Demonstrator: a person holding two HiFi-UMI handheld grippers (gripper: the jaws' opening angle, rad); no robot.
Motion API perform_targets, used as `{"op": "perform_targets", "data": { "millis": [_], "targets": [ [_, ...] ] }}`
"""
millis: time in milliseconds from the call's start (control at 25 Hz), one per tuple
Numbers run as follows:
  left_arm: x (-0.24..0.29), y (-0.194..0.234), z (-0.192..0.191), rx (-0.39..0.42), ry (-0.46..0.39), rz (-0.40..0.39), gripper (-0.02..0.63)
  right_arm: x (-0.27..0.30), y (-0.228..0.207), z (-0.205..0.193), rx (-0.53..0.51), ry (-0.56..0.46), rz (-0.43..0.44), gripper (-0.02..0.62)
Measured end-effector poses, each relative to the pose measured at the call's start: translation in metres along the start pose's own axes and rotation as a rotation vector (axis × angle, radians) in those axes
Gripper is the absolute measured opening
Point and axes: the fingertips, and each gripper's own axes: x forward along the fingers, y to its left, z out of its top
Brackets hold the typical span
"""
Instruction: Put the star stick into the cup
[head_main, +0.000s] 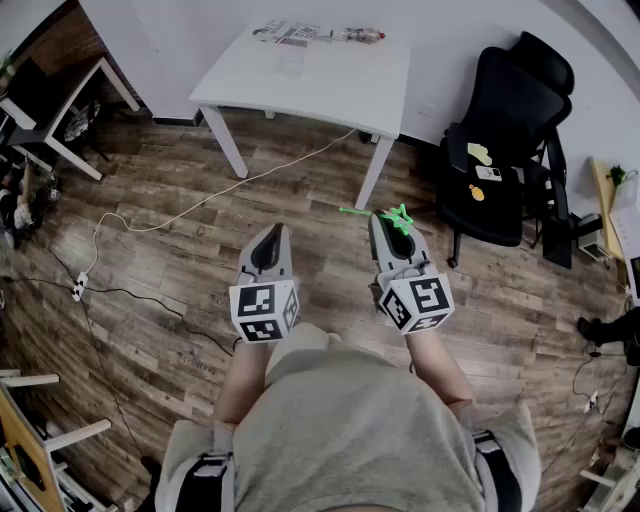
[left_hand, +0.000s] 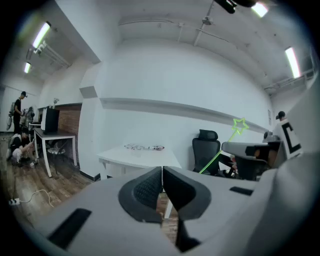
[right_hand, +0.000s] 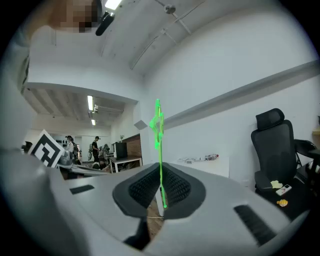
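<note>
A thin green star stick (head_main: 396, 214) is pinched in my right gripper (head_main: 386, 220), which is shut on it. In the right gripper view the star stick (right_hand: 160, 145) stands up from between the pads, star on top. The left gripper view shows the star stick (left_hand: 239, 126) at the right. My left gripper (head_main: 272, 233) is shut with nothing in it, its pads (left_hand: 150, 187) pressed together. Both grippers hover side by side above the wooden floor. A clear cup (head_main: 291, 62) stands on the white table (head_main: 340, 95) ahead of them.
A bottle and papers (head_main: 318, 35) lie along the table's far edge. A black office chair (head_main: 505, 150) holding small items stands to the right. A white cable (head_main: 200, 200) runs across the floor to a power strip (head_main: 78, 288). Another desk (head_main: 55, 115) is at the far left.
</note>
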Motion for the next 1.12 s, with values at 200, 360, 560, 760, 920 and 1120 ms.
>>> {"op": "perform_targets", "data": {
  "millis": [200, 360, 560, 760, 920, 1120],
  "targets": [
    [-0.024, -0.018, -0.012, -0.048, 0.006, 0.003, 0.009, -0.027, 0.006, 0.001, 0.005, 0.006, 0.018, 0.011],
    [-0.038, -0.023, -0.016, -0.053, 0.003, 0.022, 0.008, -0.039, 0.015, -0.001, -0.004, 0.014, 0.049, 0.011],
    [-0.046, -0.030, -0.016, -0.050, -0.005, 0.033, 0.008, -0.047, 0.014, 0.003, -0.008, 0.004, 0.060, 0.011],
    [-0.052, -0.030, -0.018, -0.054, -0.008, 0.045, 0.009, -0.049, 0.014, 0.002, 0.018, 0.001, 0.069, 0.011],
    [-0.057, -0.031, -0.020, -0.066, -0.011, 0.052, 0.008, -0.051, 0.014, -0.002, 0.024, 0.015, 0.071, 0.012],
    [-0.056, -0.025, -0.025, -0.072, -0.005, 0.062, 0.009, -0.046, 0.015, -0.010, 0.042, 0.025, 0.075, 0.012]
  ]
}}
